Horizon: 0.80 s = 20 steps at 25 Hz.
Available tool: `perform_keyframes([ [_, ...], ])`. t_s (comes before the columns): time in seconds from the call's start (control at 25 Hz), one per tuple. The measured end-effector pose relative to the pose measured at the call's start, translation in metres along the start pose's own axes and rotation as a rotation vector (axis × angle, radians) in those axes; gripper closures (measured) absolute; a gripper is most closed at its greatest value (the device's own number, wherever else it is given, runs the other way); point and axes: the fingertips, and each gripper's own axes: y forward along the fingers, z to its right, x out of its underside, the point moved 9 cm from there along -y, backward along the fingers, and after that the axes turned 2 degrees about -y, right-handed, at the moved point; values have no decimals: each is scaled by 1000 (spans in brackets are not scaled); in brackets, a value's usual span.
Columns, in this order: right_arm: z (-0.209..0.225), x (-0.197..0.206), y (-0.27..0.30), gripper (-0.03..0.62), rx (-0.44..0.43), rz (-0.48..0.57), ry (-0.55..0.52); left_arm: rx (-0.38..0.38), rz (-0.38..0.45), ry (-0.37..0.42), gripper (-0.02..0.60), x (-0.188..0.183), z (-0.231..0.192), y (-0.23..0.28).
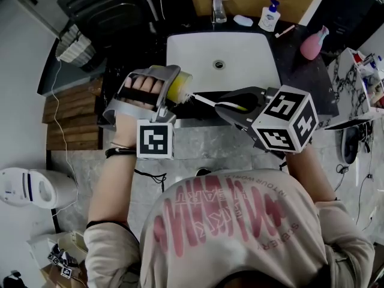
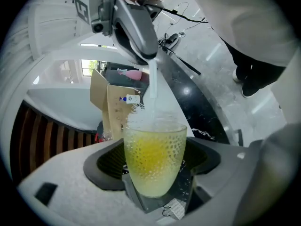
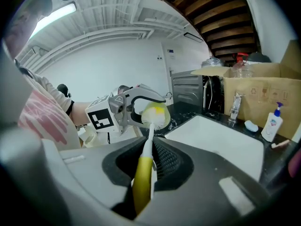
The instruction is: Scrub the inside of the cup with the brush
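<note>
The brush is gripped by its yellow handle in the jaws of the right gripper, which are closed on it. Its bristle head is set in the mouth of the cup. The cup is clamped sideways in the jaws of the left gripper, above the front edge of the sink.

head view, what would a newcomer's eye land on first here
Probably the yellowish cup clamped in the left gripper at the near edge of the white sink. Next, the brush reaching from the right gripper into the cup's mouth, then the black-and-white marker cubes on both grippers.
</note>
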Motion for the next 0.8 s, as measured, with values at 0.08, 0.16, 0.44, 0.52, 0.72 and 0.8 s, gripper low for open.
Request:
perform_keyframes([
  [0.08, -1, -3, -2, 543, 15, 7, -12, 1, 6, -4, 209, 0, -1, 0],
  [0.16, -2, -4, -3, 543, 29, 13, -20, 6, 12, -6, 209, 0, -1, 0],
  [0.44, -4, -7, -11, 545, 67, 34, -44, -8, 25, 26, 210, 1, -2, -4],
  [0.52, -4, -8, -13, 545, 72, 46, -46, 3, 38, 14, 210, -1, -3, -6],
  [0.72, -4, -10, -17, 545, 74, 74, -44, -7, 48, 18, 210, -2, -5, -10],
  [0.8, -3, -10, -18, 545, 71, 83, -37, -7, 49, 17, 210, -3, -7, -11],
])
